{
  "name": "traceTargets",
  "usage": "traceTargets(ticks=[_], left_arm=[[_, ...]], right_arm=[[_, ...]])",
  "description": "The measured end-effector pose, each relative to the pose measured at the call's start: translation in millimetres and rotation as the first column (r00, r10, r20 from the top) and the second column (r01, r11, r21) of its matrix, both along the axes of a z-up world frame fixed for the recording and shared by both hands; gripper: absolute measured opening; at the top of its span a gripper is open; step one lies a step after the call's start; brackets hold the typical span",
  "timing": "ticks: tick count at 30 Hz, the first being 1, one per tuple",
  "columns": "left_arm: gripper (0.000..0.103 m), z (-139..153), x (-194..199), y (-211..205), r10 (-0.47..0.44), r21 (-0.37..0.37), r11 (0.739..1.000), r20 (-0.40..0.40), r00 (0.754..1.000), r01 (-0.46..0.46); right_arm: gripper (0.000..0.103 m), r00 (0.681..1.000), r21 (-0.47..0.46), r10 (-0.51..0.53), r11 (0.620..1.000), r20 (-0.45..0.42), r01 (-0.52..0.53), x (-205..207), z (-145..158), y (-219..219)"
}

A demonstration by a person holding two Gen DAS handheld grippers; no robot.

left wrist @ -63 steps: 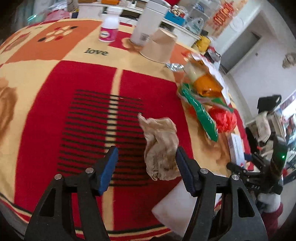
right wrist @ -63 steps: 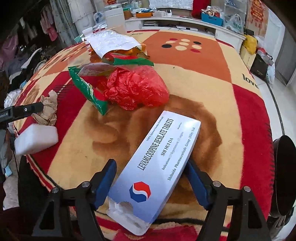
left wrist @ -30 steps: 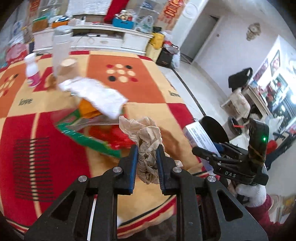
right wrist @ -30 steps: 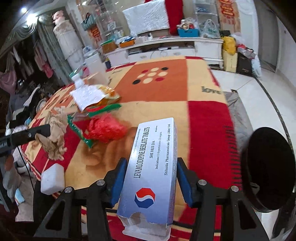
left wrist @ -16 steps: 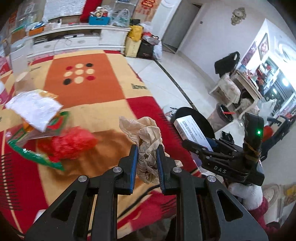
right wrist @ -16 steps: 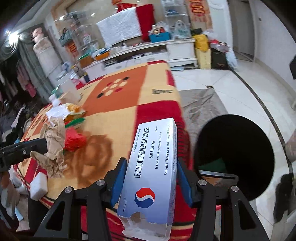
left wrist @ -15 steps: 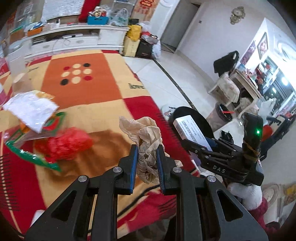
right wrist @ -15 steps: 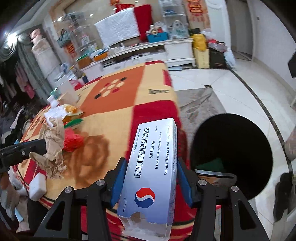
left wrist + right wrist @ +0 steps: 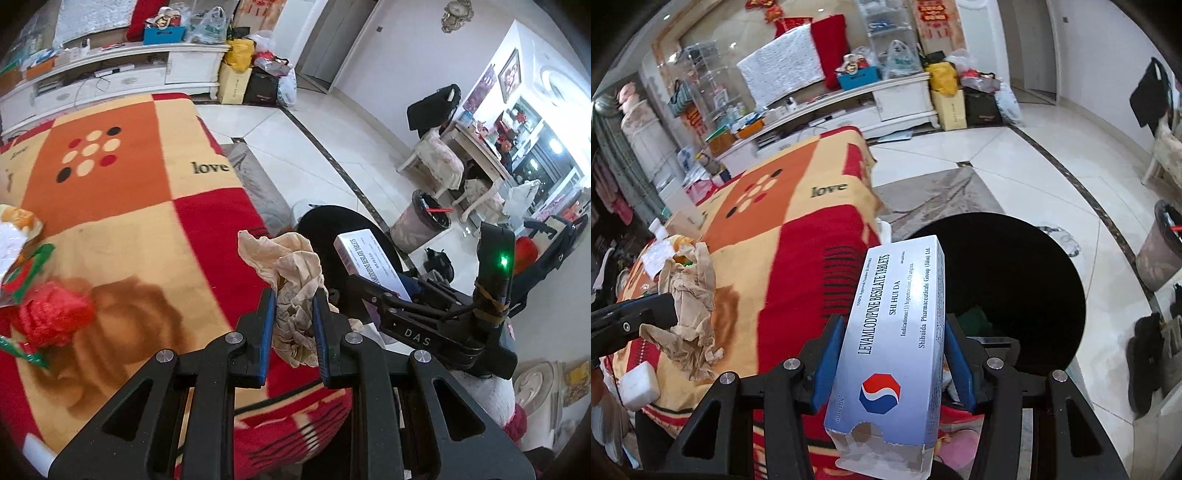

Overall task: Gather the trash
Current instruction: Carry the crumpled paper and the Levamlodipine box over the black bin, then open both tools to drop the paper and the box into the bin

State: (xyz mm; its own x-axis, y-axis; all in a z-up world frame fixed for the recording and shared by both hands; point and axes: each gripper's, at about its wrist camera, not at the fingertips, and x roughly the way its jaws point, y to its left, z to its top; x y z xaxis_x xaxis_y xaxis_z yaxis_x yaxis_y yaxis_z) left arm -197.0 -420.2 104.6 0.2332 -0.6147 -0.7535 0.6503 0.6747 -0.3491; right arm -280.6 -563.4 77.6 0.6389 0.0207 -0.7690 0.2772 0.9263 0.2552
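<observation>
Here, in the left wrist view, the left tongs (image 9: 291, 328) clamp the crumpled paper (image 9: 291, 280) with the black bin (image 9: 332, 236) at one o'clock, while in the right wrist view the right tongs (image 9: 892, 360) grip the tablet box (image 9: 897, 332), long axis toward twelve, nearer the bin at one o'clock.

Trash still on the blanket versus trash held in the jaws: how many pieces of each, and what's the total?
Held in jaws: 2 (crumpled paper in left gripper; tablet box in right gripper)
On blanket: 3 (red bag, wrapper pile, white block)
Total: 5
</observation>
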Motion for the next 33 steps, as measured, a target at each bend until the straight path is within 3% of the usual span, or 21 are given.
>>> traceTargets(ticks=[11, 23, 33], left_arm=[[0.018, -15.1, 1.0, -30.7, -0.027, 0.016, 1.0, -0.022, 0.999, 0.027], [0.018, -29.1, 13.5, -56.5, -0.076, -0.016, 0.997, -0.04, 0.996, 0.075], [0.019, -43.5, 20.0, -102.6, -0.145, -0.012, 0.989, -0.066, 0.987, 0.144]], right_arm=[[0.051, 0.998, 0.013, -0.054, 0.998, -0.024, 0.054, -6.0, -13.1, -30.0], [0.051, 0.994, 0.021, -0.096, 0.995, -0.043, 0.097, -11.1, -21.1, -52.5], [0.051, 0.988, 0.018, -0.141, 0.99, -0.061, 0.142, -13.2, -26.3, -71.1]])
